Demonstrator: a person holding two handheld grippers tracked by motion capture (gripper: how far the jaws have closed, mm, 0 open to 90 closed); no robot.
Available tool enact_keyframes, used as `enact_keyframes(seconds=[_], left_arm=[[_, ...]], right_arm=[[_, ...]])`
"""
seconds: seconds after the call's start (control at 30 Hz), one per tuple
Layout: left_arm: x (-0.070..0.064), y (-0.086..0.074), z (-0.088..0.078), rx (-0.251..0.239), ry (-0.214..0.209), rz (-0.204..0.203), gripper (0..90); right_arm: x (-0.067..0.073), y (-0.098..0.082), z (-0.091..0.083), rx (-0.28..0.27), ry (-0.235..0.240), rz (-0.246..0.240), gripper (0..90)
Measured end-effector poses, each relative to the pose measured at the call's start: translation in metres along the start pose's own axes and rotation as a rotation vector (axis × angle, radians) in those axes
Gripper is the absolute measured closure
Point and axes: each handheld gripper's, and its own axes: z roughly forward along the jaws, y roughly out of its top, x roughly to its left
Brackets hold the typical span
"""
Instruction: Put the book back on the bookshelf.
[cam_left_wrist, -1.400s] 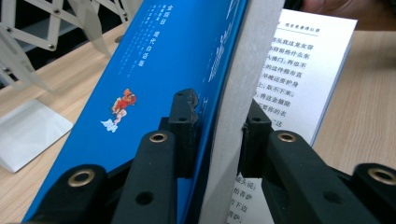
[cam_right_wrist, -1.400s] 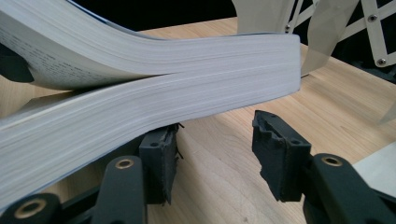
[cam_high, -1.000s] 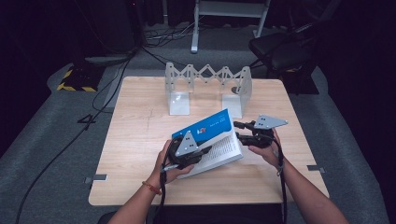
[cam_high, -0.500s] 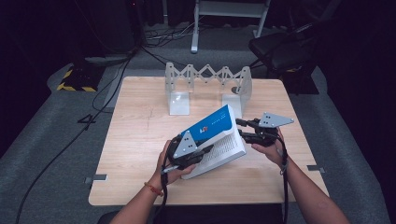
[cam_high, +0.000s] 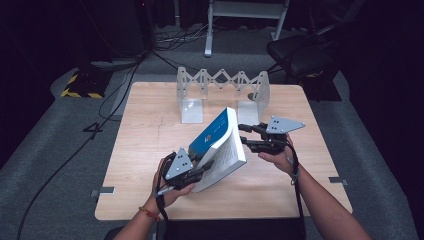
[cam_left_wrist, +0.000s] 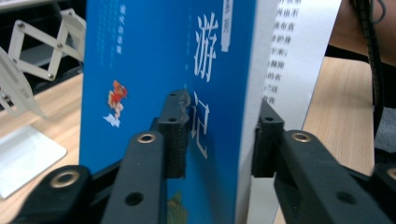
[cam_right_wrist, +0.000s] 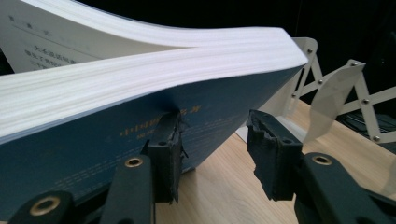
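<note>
The book (cam_high: 218, 145) is tipping up steeper than a second ago; left gripper (cam_high: 202, 169), jaws just easing wider, is pinching it; right gripper (cam_high: 246, 136) jaws are spread beside its cover.

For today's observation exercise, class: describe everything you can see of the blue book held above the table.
The blue book is a thick paperback with a glossy blue cover bearing white Chinese characters and a small cartoon figure. Its white page block is parted, one printed leaf standing away from the rest. It is raised on a tilt above the wooden table, in front of the folding white rack. The left tongs straddle its cover and pages; one jaw of the right tongs touches the back cover.
</note>
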Motion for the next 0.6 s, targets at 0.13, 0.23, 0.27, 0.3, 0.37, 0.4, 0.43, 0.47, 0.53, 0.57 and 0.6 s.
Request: enact_keyframes(seconds=[0.13, 0.23, 0.27, 0.3, 0.37, 0.4, 0.43, 0.47, 0.53, 0.57, 0.6], left_arm=[[-0.001, -0.006, -0.001, 0.007, -0.001, -0.02, 58.6], [0.002, -0.014, -0.001, 0.037, -0.02, -0.035, 51.2], [0.004, -0.015, -0.001, 0.041, -0.028, -0.039, 51.2], [0.005, -0.016, -0.002, 0.043, -0.035, -0.046, 51.1], [0.008, -0.017, -0.002, 0.057, -0.053, -0.05, 50.3], [0.01, -0.018, -0.002, 0.057, -0.063, -0.052, 50.9], [0.012, -0.018, -0.002, 0.057, -0.074, -0.052, 53.1], [0.013, -0.017, -0.003, 0.052, -0.084, -0.052, 56.4], [0.016, -0.018, -0.002, 0.042, -0.102, -0.055, 60.7], [0.017, -0.018, -0.001, 0.038, -0.114, -0.055, 61.0], [0.019, -0.017, 0.002, 0.033, -0.132, -0.058, 61.6]], right_arm=[[0.004, 0.001, 0.007, 0.023, 0.038, 0.013, 53.4], [0.008, -0.001, 0.015, 0.047, 0.056, 0.014, 52.3], [0.008, -0.002, 0.017, 0.051, 0.059, 0.015, 52.0], [0.008, -0.002, 0.019, 0.053, 0.067, 0.019, 51.1], [0.009, -0.003, 0.021, 0.049, 0.069, 0.023, 50.9], [0.009, -0.003, 0.022, 0.046, 0.07, 0.024, 51.0], [0.01, -0.002, 0.022, 0.042, 0.071, 0.021, 51.4], [0.01, -0.002, 0.022, 0.042, 0.071, 0.014, 51.6], [0.008, -0.003, 0.021, 0.044, 0.078, 0.009, 51.6], [0.007, -0.004, 0.02, 0.043, 0.081, 0.007, 51.6], [0.006, -0.005, 0.019, 0.044, 0.081, 0.004, 51.6]])
